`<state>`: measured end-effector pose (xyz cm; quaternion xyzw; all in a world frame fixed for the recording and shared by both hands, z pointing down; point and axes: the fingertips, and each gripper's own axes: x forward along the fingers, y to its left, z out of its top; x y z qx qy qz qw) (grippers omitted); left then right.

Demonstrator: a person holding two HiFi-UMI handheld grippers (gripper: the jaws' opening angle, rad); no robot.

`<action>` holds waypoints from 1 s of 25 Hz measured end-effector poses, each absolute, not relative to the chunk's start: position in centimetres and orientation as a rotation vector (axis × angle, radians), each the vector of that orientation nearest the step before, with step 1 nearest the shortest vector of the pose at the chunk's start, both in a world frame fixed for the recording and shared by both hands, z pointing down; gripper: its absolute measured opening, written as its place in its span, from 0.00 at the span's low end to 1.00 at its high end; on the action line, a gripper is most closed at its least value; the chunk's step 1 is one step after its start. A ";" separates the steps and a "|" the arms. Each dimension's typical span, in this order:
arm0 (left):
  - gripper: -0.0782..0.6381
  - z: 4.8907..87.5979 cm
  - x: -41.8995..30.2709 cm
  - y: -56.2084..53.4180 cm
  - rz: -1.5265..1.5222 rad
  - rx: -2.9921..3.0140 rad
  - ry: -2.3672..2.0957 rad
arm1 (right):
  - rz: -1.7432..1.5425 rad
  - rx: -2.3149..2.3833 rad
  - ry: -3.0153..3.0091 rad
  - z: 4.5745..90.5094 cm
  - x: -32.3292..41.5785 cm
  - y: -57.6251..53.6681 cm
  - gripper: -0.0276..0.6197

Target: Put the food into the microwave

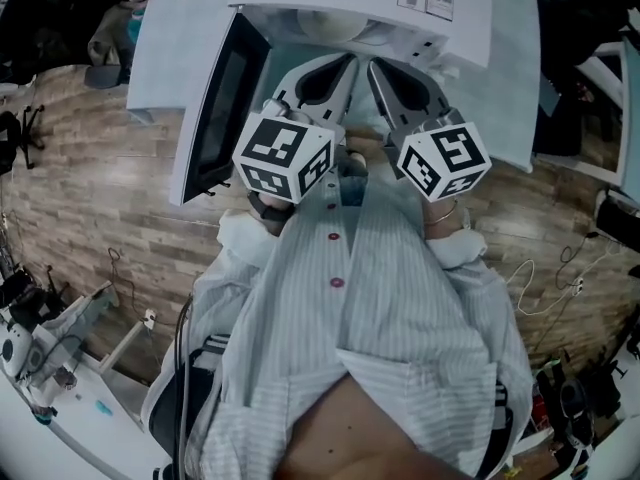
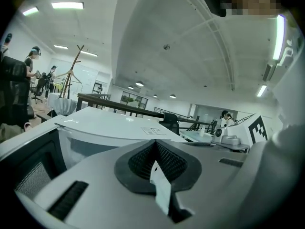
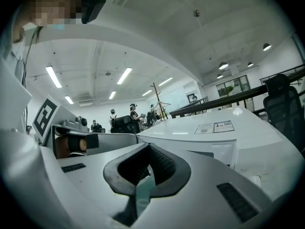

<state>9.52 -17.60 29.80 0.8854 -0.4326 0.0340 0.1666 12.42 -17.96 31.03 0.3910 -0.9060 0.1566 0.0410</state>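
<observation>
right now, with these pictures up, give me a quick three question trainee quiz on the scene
1. True or false: the microwave has its door closed.
2. Pick one. The jaws of the left gripper are: A) wide apart, B) together, C) clamped on a cup.
3. Fill the gap: in the head view, the door swings out to the ____ side of the microwave.

Key: 1 false, the door stands open. 2 B. 3 left.
</observation>
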 end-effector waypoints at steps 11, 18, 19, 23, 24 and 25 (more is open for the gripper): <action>0.12 30.0 9.1 -18.0 0.087 2.537 -1.217 | 0.525 1.193 -2.765 31.2 12.1 -18.1 0.09; 0.12 30.1 8.1 -18.1 0.088 2.526 -1.228 | 0.534 1.168 -2.759 31.5 11.2 -18.1 0.09; 0.12 30.1 8.0 -18.1 0.091 2.525 -1.229 | 0.536 1.166 -2.759 31.5 11.1 -18.0 0.09; 0.12 30.3 7.9 -17.9 0.098 2.520 -1.233 | 0.533 1.167 -2.756 31.6 11.0 -17.8 0.09; 0.12 30.3 7.9 -17.8 0.098 2.519 -1.233 | 0.534 1.170 -2.756 31.6 11.1 -17.8 0.09; 0.12 30.4 8.0 -17.8 0.099 2.519 -1.233 | 0.538 1.173 -2.756 31.6 11.1 -17.8 0.09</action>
